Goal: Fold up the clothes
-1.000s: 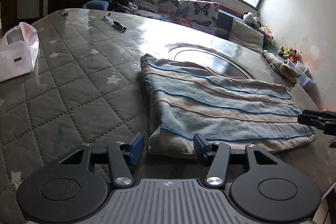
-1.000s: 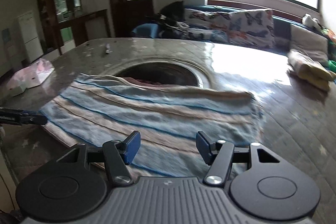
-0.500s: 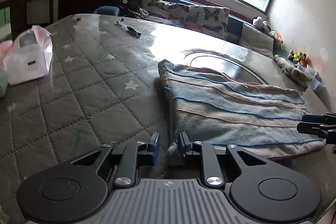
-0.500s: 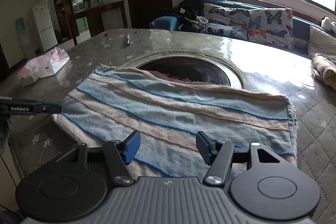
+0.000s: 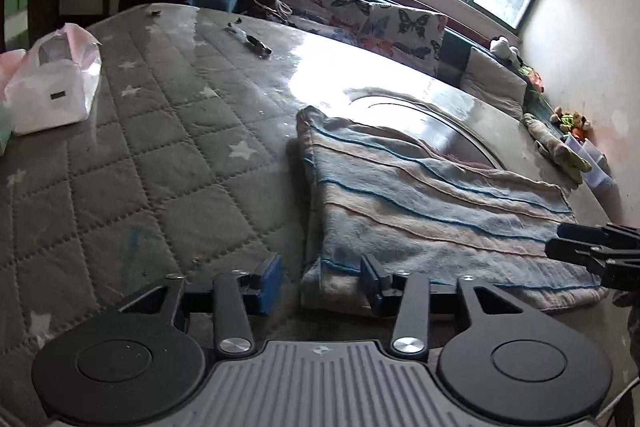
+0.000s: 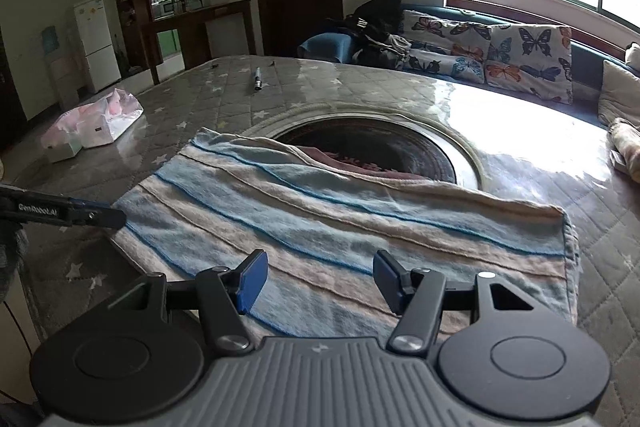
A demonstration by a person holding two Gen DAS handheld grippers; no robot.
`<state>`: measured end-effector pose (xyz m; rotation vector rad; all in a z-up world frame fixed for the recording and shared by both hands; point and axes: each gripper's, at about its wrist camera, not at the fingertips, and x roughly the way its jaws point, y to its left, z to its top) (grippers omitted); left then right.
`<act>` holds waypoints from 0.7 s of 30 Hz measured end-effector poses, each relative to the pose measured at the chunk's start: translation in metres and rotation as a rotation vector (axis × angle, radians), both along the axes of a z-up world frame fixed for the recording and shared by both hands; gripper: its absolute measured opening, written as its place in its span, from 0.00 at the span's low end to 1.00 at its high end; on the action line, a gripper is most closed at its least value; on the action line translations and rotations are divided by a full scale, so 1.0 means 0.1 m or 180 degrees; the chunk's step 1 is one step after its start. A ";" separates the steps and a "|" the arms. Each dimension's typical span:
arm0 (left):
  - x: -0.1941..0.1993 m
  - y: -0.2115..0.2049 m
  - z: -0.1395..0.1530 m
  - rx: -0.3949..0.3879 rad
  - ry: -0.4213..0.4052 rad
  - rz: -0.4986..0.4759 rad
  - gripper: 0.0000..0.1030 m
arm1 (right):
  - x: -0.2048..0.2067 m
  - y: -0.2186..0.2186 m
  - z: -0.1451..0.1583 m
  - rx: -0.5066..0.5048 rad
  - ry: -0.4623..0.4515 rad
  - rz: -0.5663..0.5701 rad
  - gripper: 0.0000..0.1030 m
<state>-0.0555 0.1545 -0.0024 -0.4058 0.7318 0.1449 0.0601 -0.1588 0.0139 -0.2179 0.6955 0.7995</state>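
**Striped cloth squared up on the quilted table, both claws poised at its near edge**

The striped cloth (image 5: 420,203) is laid flat and already doubled over on the quilted table (image 5: 140,155), its far edge draped over the round recess (image 6: 380,147) in the tabletop. It is spread this way, presumably, so that its corners can be reached for a further fold.

The left gripper (image 5: 320,281) is held low at the cloth's near left corner. Its jaws are opening; the corner lies between and just ahead of the blue pads (image 5: 370,279), but it is not seen to be pinched. The placement suggests that a corner grip is being sought or reset.

The right gripper (image 6: 316,279) is held above the cloth's near edge, jaws apart, with nothing clamped; striped fabric is seen directly beyond and beneath them. It is likely kept ready over the edge so that both ends can be lifted together.

A pink bag (image 5: 52,91) is left well off to the left of the left claw, clear of the folding area.
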 end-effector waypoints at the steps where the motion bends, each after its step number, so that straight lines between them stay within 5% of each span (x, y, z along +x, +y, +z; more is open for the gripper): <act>1: 0.01 0.01 -0.01 -0.0051 0.0006 -0.0020 0.26 | 0.01 0.02 0.02 0.0006 0.0011 0.0015 0.58; 6: -0.02 0.04 0.02 -0.0151 -0.0064 -0.0050 0.12 | 0.09 0.15 0.13 0.0040 0.0093 0.0096 0.58; 12: -0.08 0.11 0.04 -0.0266 -0.0119 -0.0030 0.13 | 0.13 0.39 0.25 0.0002 0.0107 0.0202 0.58; 13: -0.09 0.12 0.04 -0.0272 -0.0118 -0.0012 0.16 | 0.12 0.43 0.26 -0.0012 0.0093 0.0224 0.58; 16: -0.13 0.13 0.04 -0.0275 -0.0118 0.0061 0.50 | 0.10 0.54 0.27 -0.0052 0.0087 0.0290 0.58; 21: -0.21 0.11 0.01 -0.0430 -0.0078 0.0173 0.51 | 0.06 0.65 0.26 -0.0105 0.0088 0.0368 0.58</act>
